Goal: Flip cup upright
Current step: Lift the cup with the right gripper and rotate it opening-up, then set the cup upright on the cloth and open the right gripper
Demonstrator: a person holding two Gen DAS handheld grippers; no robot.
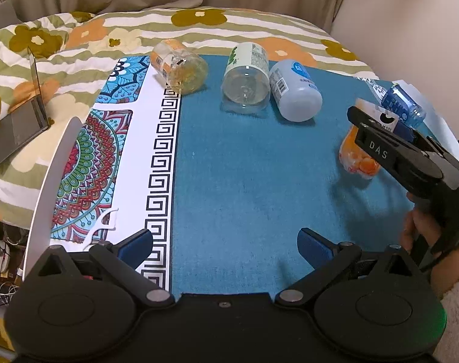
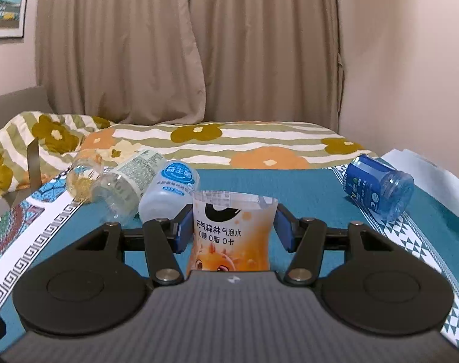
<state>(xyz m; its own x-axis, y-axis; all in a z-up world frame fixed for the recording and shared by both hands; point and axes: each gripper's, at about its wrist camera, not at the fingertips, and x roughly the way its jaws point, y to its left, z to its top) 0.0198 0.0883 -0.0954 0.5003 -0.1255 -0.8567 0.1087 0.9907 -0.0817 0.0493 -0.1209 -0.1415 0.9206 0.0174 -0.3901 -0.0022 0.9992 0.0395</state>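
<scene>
orange cup (image 2: 231, 233) – upright between right gripper (image 2: 229, 227) pads, touching unclear | left gripper (image 1: 225, 243) – wide

Between my right gripper's (image 2: 231, 227) fingers stands the orange-printed plastic cup (image 2: 232, 233) on the teal table mat (image 2: 305, 190); three toppled cut-bottle cups (image 2: 132, 181) lie behind-left, the blue cut-bottle cup (image 2: 379, 186) behind-right.

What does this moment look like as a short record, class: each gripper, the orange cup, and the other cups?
right gripper: fingers either side of the orange cup, pads near its walls; contact unclear
orange cup: upright between the fingers, over the teal mat
left gripper: open, empty
other cups: yellow cup, clear cup, white cup, blue cup, all on their sides
</scene>
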